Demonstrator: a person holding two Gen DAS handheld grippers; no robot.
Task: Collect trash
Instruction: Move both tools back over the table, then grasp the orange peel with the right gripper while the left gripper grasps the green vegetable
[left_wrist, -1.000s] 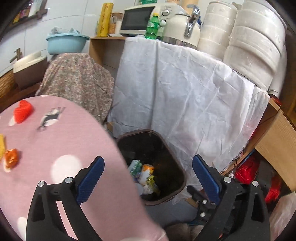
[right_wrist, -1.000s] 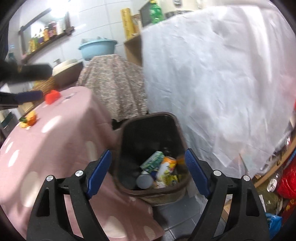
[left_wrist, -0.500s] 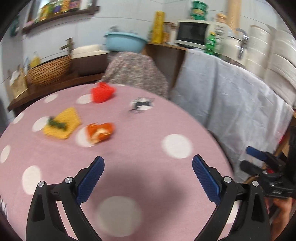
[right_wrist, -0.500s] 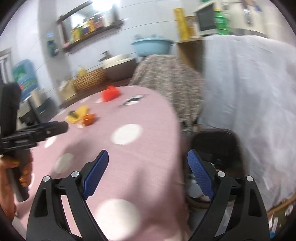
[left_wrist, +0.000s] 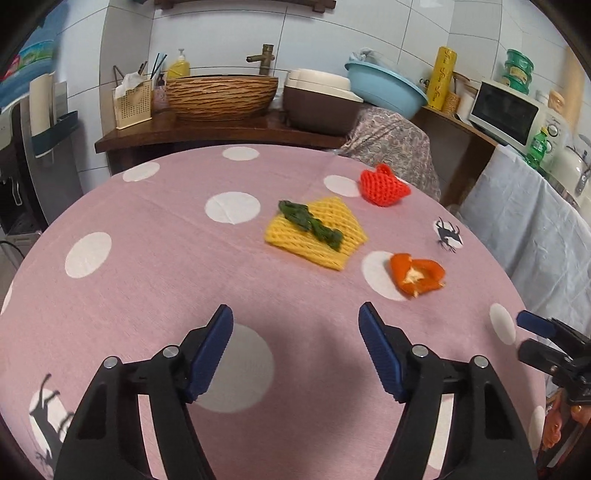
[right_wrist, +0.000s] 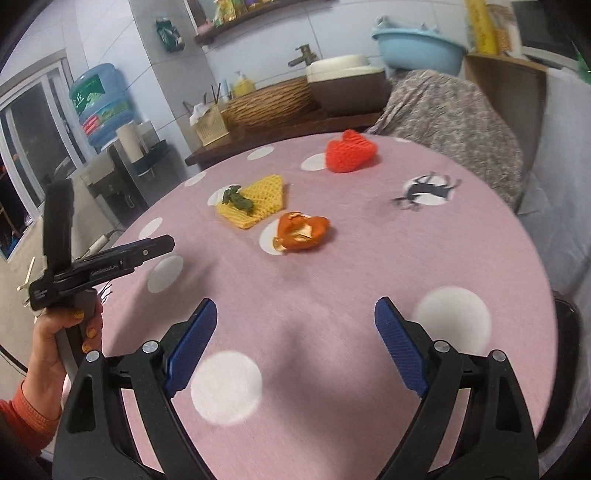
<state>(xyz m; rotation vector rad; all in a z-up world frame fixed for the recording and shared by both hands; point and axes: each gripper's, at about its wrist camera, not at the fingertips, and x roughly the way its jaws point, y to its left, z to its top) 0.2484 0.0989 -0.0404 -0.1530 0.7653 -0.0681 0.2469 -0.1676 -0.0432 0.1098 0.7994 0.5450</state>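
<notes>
**Collection status: four items left on table**

Both grippers have swung from the bin back over the pink table (left_wrist: 147, 258). Left gripper (left_wrist: 295, 347) and right gripper (right_wrist: 295, 339) hover released and empty above the near cloth. Beyond them lie the orange peel (left_wrist: 417, 273), then the yellow foam net (left_wrist: 314, 232) carrying a green scrap (left_wrist: 310, 224), then the red foam net (left_wrist: 384, 184) farthest off. Judged status: collection is partly done; these items remain.

No text is fully legible. The blue water jug (right_wrist: 99, 96) carries a label with Chinese characters, too blurred to read. The left gripper (right_wrist: 107, 264) body bears small white lettering, also illegible.
</notes>
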